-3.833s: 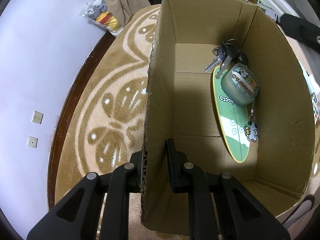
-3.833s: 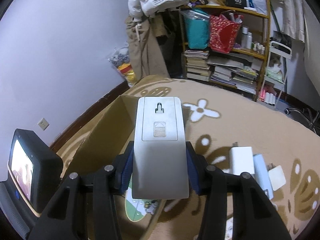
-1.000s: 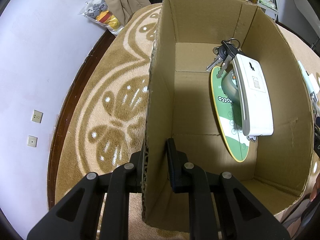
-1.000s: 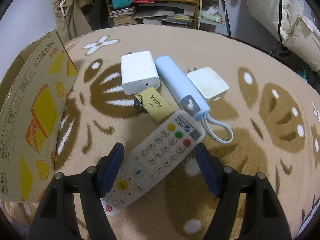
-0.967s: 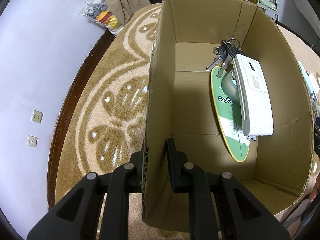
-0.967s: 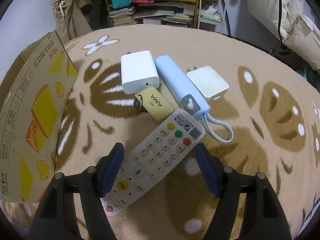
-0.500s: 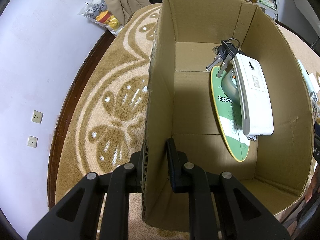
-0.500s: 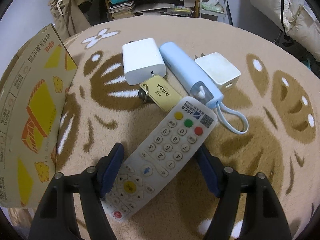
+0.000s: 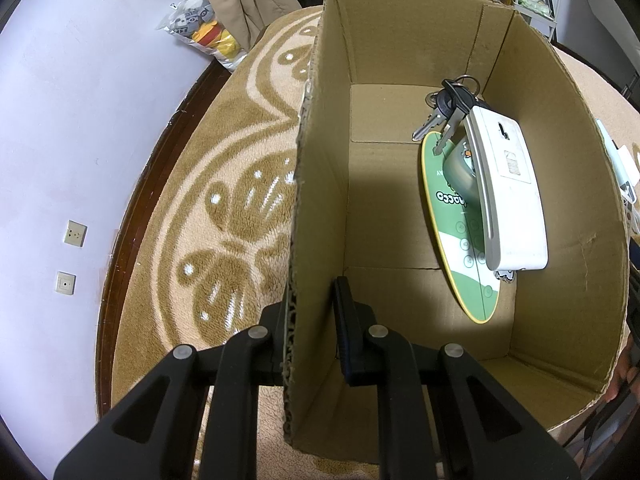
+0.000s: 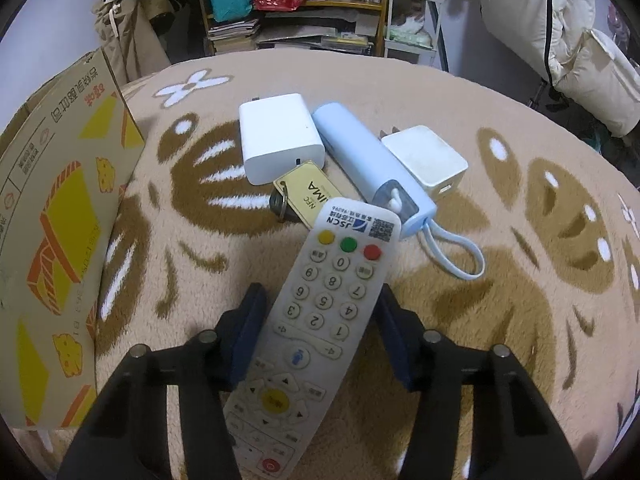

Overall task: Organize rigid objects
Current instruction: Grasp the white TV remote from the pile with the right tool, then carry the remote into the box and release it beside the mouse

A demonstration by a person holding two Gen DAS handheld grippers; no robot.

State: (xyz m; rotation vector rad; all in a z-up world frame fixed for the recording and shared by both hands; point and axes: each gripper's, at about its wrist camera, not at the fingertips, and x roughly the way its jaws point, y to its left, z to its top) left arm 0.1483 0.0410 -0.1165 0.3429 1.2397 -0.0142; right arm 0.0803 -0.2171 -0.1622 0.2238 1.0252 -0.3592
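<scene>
A plush beige-and-brown patterned rug [image 10: 460, 92] spreads ahead of both tongs. On it stands an open corrugated cardboard box [image 9: 400, 48], its near side wall pinched between the clenched fingers of the left gripper [image 9: 312, 320] — one finger outside, one inside. Deep in the box, ahead and to the right of those fingers, lies a flat green oval card [image 9: 452, 216]; on top of it rest a long white device [image 9: 508, 188], a rounded grey case [image 9: 458, 168] largely hidden beneath it, and a bunch of metal keys [image 9: 448, 108] at the far end.

The right gripper [image 10: 320, 332] hovers with its blue-padded fingers spread on either side of a long white remote control [image 10: 320, 320], whose rubber buttons face up; whether the pads touch it cannot be told. Just beyond the remote's far end lie a pale blue cylindrical power bank [image 10: 368, 164] with a looped cord, two white square chargers — one larger [image 10: 278, 136], one smaller [image 10: 426, 160] — and a gold key tag [image 10: 308, 196].
</scene>
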